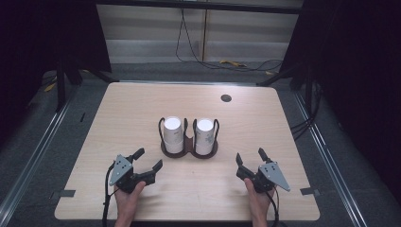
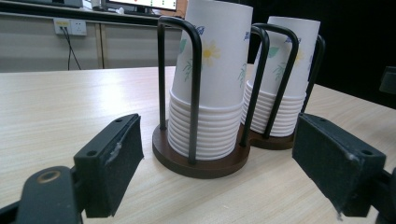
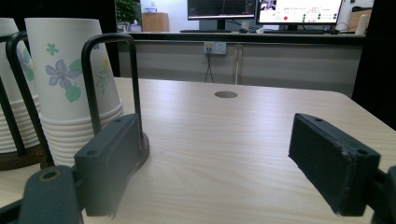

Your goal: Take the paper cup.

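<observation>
Both cup stacks sit inverted in the holder (image 1: 189,152) at the centre of the table (image 1: 142,104): the left stack (image 1: 173,135) and the right stack (image 1: 204,136), each inside its own wire loops on the dark double base. Neither stack is lifted or tilted, and no single cup is separated from either stack.

The left gripper (image 1: 148,159) rests near the table's front edge, short of the holder and left of it. Its jaws stand wide apart and hold nothing; in the left gripper view the holder (image 2: 201,158) lies ahead between them, untouched.

The right gripper (image 1: 251,155) rests to the right of the holder, well apart from it. Its jaws also stand wide apart and empty; in the right gripper view the right stack (image 3: 74,88) appears ahead to the left.

Judgement: the work is at its start. Approach, grasp and removal of a cup all remain to be done.
</observation>
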Demonstrator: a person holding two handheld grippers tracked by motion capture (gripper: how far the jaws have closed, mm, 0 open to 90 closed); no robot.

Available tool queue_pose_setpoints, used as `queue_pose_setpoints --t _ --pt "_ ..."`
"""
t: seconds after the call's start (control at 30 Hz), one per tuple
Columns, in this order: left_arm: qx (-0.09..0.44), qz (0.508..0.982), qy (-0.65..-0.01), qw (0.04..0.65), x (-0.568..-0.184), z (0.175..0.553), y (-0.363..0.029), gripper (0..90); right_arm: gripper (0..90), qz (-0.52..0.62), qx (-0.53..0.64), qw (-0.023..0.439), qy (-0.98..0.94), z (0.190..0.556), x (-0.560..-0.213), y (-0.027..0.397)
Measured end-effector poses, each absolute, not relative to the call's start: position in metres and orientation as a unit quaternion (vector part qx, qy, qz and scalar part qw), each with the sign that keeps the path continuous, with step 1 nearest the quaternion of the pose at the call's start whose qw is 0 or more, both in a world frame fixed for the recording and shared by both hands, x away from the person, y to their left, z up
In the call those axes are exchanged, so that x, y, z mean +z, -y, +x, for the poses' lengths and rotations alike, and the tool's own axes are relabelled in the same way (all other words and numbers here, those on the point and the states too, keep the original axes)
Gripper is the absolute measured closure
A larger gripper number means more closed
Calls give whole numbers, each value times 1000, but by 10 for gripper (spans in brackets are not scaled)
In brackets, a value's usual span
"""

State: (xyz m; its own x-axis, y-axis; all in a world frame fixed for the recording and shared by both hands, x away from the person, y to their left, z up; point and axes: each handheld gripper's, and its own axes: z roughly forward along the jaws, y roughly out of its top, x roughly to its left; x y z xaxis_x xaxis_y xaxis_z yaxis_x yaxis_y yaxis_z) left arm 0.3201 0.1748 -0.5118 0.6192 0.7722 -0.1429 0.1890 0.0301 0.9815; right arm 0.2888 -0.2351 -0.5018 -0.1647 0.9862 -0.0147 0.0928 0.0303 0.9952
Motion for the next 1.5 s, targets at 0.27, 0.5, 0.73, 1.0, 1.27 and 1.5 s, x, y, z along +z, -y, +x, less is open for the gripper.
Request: queue_pose_setpoints --t 0.27,0.5,0.73,1.0,1.27,1.5 --pt "239 658 -365 614 -512 320 -174 160 164 472 515 430 -572 289 -502 237" --pt "238 660 -362 614 -512 320 -174 160 164 478 502 434 -576 291 -501 235" --pt "238 662 -360 613 -511 320 -174 160 170 483 509 417 -578 292 -501 236" --pt "242 665 -354 612 -511 320 -173 160 201 472 530 367 -602 293 -496 232" --pt "240 669 -353 609 -511 320 -172 160 184 468 544 328 -614 296 -496 224" --pt "241 672 -349 608 -511 320 -172 160 199 452 553 290 -637 299 -491 214"
